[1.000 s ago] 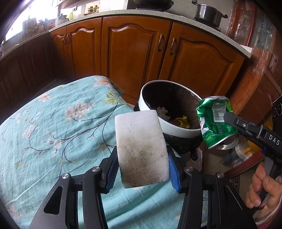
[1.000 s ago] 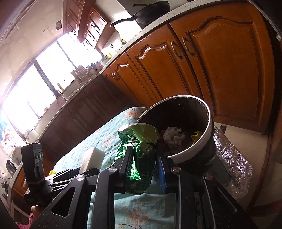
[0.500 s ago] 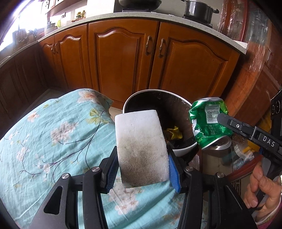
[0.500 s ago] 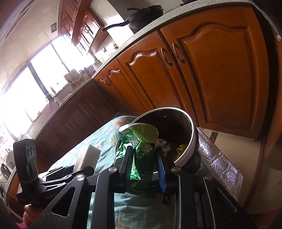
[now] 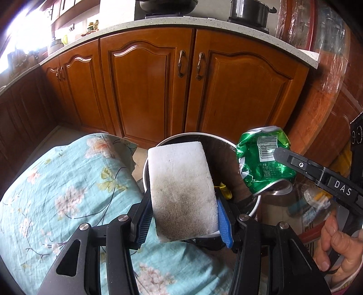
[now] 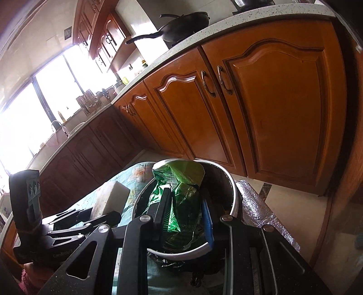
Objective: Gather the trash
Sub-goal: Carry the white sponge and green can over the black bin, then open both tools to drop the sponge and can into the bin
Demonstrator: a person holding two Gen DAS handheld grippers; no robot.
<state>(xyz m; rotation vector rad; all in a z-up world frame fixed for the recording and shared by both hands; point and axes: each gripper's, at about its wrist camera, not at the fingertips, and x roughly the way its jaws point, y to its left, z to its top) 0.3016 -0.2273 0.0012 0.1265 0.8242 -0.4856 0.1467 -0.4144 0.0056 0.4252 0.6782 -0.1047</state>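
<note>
My left gripper (image 5: 181,217) is shut on a dirty white foam block (image 5: 181,188), held over the near rim of the round white-rimmed trash bin (image 5: 179,136). My right gripper (image 6: 186,215) is shut on a crushed green can (image 6: 179,192), held above the bin's opening (image 6: 234,199). In the left wrist view the can (image 5: 263,163) hangs at the bin's right rim. In the right wrist view the foam block (image 6: 111,195) sits left of the bin. Yellow trash (image 5: 223,189) lies inside the bin.
A table with a teal floral cloth (image 5: 63,192) lies left of the bin. Brown wooden cabinets (image 5: 147,81) stand behind under a counter with a pan (image 6: 181,26) and a pot (image 5: 249,10). A foil sheet (image 6: 261,211) lies beside the bin.
Both grippers have moved forward towards the bin. The foam block and the can now hang over its opening, closer to the cabinets.
</note>
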